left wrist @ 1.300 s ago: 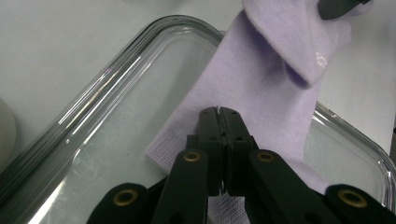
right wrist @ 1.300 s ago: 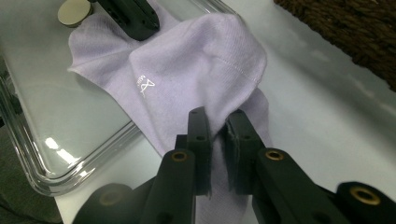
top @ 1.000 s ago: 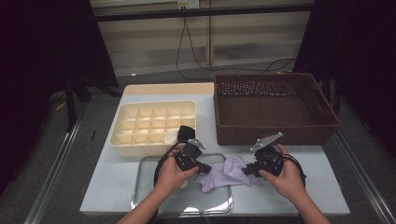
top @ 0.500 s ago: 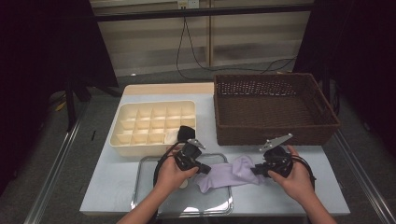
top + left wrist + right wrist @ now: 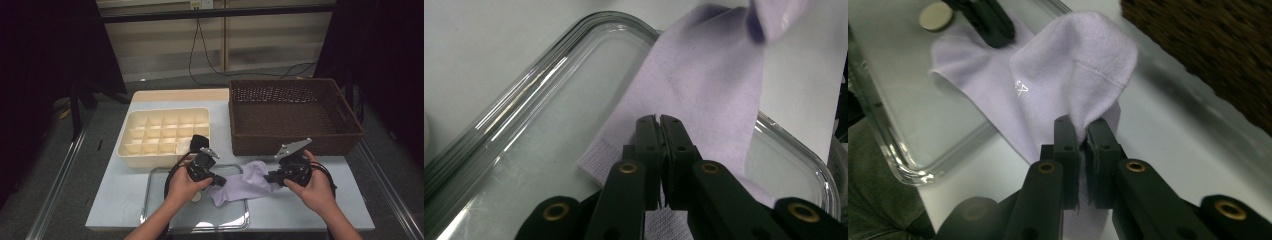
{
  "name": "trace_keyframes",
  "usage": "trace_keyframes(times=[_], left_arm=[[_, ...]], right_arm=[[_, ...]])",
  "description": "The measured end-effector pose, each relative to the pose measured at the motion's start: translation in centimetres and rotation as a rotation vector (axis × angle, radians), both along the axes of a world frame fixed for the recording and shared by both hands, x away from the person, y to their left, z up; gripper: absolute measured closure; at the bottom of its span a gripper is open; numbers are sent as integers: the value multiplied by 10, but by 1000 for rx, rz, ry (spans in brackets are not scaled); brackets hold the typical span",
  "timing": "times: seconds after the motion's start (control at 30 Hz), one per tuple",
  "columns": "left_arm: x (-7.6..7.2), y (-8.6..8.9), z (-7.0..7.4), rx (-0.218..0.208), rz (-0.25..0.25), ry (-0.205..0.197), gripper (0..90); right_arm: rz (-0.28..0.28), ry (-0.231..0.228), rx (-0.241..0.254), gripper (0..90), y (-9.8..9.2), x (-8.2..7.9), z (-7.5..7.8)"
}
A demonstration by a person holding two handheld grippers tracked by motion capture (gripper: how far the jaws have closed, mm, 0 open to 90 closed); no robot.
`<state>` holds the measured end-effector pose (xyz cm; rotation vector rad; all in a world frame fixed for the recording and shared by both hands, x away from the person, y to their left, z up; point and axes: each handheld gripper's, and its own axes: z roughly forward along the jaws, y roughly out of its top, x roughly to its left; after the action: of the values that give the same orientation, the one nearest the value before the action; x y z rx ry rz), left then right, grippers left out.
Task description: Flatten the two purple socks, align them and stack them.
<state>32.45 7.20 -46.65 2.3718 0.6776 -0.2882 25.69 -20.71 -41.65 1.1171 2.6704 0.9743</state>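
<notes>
Two grippers clamp one lilac sock. Left gripper pinches its ribbed cuff end over a clear glass tray; right gripper pinches the toe end, lifted just off the white tabletop. Behind stand a cream divided box and a brown wicker basket.

1. High view: overhead light is falling on the table; the surroundings are sitting in deep darkness.
2. The glass tray is throwing glare along its rim.
3. Both gripper views: near jaws and far corners are blurring; the basket is showing out of focus.
</notes>
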Motion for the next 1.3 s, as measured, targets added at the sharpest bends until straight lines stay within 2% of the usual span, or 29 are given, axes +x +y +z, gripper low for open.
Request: trace_keyframes(times=[0.13, 0.17, 0.2, 0.23, 0.27, 0.3, 0.33, 0.4, 0.47, 0.57, 0.67, 0.77, 0.87, 0.93, 1.03, 1.07, 1.1, 1.13, 1.17, 1.23, 1.27, 1.3], left_arm=[[2, 1, 4, -5, -9, -17, 830], [0, 0, 5, -29, 28, -14, 817], [1, 0, 7, -55, 30, -5, 803], [2, 2, 9, -68, 25, -14, 765], [2, 2, 10, -96, 26, -2, 720], [2, 2, 11, -96, 17, 9, 716], [1, 2, 12, -91, 16, 1, 705], [-1, 0, 12, -120, 2, 11, 666], [-2, -1, 13, -115, -15, 13, 631], [-6, -4, 15, -132, -31, 21, 602], [-9, -9, 15, -140, -49, 22, 531], [-10, -14, 11, -125, -66, 8, 501], [-10, -18, 6, -94, -84, 7, 510], [-11, -20, 3, -93, -90, -10, 499], [-11, -21, 4, -69, -99, -16, 563], [-11, -22, 4, -56, -111, -10, 637], [-11, -22, 4, -39, -120, -28, 701], [-12, -23, 4, -41, -108, -21, 748], [-11, -23, 5, -18, -118, -14, 778], [-11, -24, 5, -20, -98, -12, 803], [-11, -24, 5, -26, -87, -5, 807], [-10, -22, 6, -25, -100, -8, 808]], right_arm=[[51, -3, 12, 857, 16, 3, 0], [57, 3, 13, 857, 21, 3, -1], [74, 4, 10, 858, 25, 4, -2], [94, 9, 10, 857, 29, 5, -4], [104, 12, 10, 856, 33, 6, -5], [111, 17, 8, 853, 37, 7, -7], [112, 19, 6, 847, 40, 8, -9], [116, 11, 2, 781, 44, 11, -13], [113, 19, 2, 779, 46, 15, -17], [106, 33, -11, 789, 49, 18, -20], [111, 23, -12, 765, 52, 20, -23], [111, 13, -2, 727, 54, 20, -25], [113, 11, 13, 732, 55, 18, -30], [111, 16, 19, 765, 57, 17, -33], [120, 2, 15, 786, 60, 17, -34], [121, 7, 14, 759, 61, 17, -33], [120, -4, 20, 712, 61, 17, -32], [109, -7, 28, 696, 60, 16, -31], [113, -4, 28, 679, 60, 16, -30], [97, -11, 27, 586, 57, 14, -27], [89, -27, 15, 573, 54, 13, -26], [73, -31, -5, 563, 51, 12, -24]])
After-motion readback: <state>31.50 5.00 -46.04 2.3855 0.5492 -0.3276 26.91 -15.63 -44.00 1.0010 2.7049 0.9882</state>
